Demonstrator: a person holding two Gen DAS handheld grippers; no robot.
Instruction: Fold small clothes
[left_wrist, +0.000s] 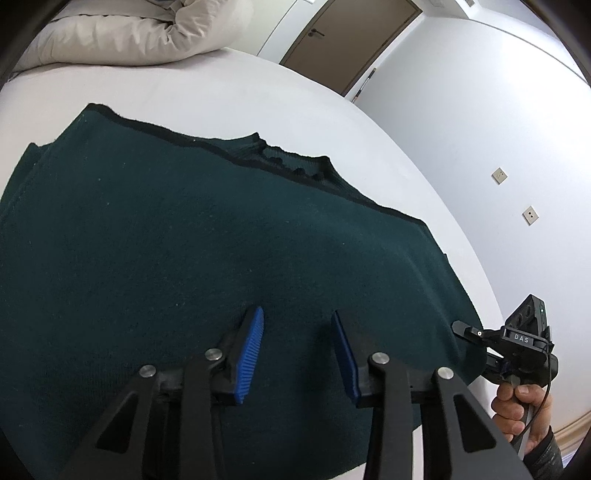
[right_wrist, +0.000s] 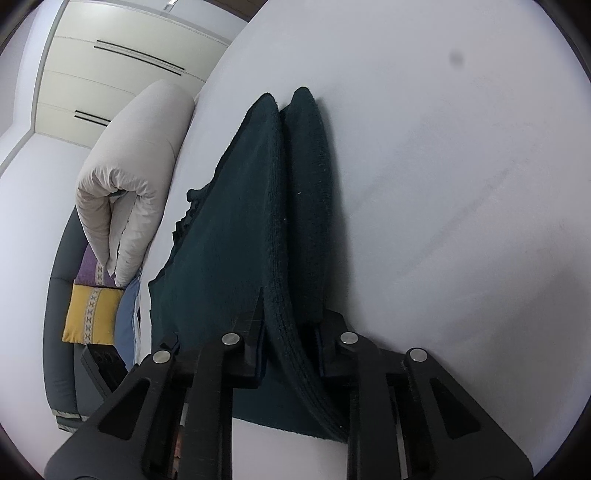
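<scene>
Your left gripper (left_wrist: 297, 339), lower centre, hangs jaws apart over the sweater (left_wrist: 166, 236), gripping nothing. Your right gripper (right_wrist: 290, 332), lower centre, is clamped on its folded edge. Clamp the left before lifting the fold across the bed (left_wrist: 258, 92).

Dark green sweater (left_wrist: 166, 236), black trim; white bed (left_wrist: 258, 96); blue claw pads (left_wrist: 251, 354).

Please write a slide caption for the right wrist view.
Right gripper shut on dark green sweater's folded edge, on white bed.
</scene>
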